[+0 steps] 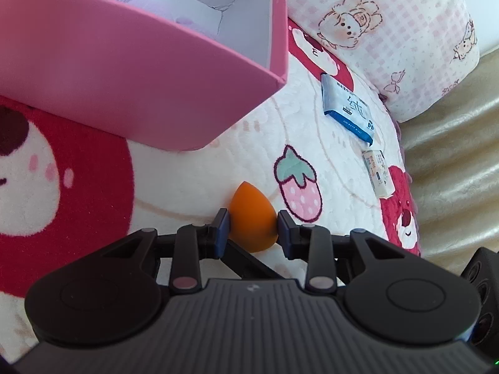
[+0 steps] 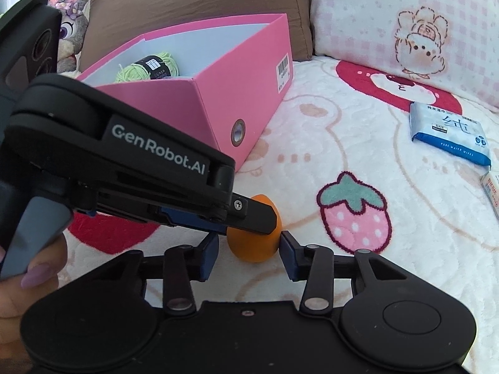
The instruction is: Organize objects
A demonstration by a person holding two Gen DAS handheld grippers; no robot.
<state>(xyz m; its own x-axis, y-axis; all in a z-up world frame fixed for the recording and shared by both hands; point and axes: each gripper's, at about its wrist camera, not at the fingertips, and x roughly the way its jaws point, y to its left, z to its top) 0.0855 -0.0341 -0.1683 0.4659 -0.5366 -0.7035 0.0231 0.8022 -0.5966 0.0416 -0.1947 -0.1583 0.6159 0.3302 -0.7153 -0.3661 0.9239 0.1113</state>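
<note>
Two tools meet on one orange sponge (image 1: 252, 218), an egg-shaped makeup blender, on the bed blanket (image 2: 327, 155) just in front of the pink box (image 2: 218, 99). From my left wrist cam its long axis runs w/ the narrow tip away from me, leaning slightly left, fat end towards the cam. My left tool (image 1: 253, 229) is clenched on it: both blue pads press its sides, jaws narrow. In the right wrist cam the left tool's finger lies across the sponge's top, so the tip is hidden there. My right tool (image 2: 249, 254) is nearly closed around the same sponge; right pad touches or almost touches its side, left pad has a small gap, so I can't tell if it's gripping. Box interior holds green yarn (image 2: 146, 65). Blue-white wipes pack (image 2: 449, 132) and a small cream pack (image 1: 378, 173) lie well apart to the right, near the checked pillow (image 1: 389, 31). Fingertips w/ painted nail (image 2: 34, 275) show at lower left.
</note>
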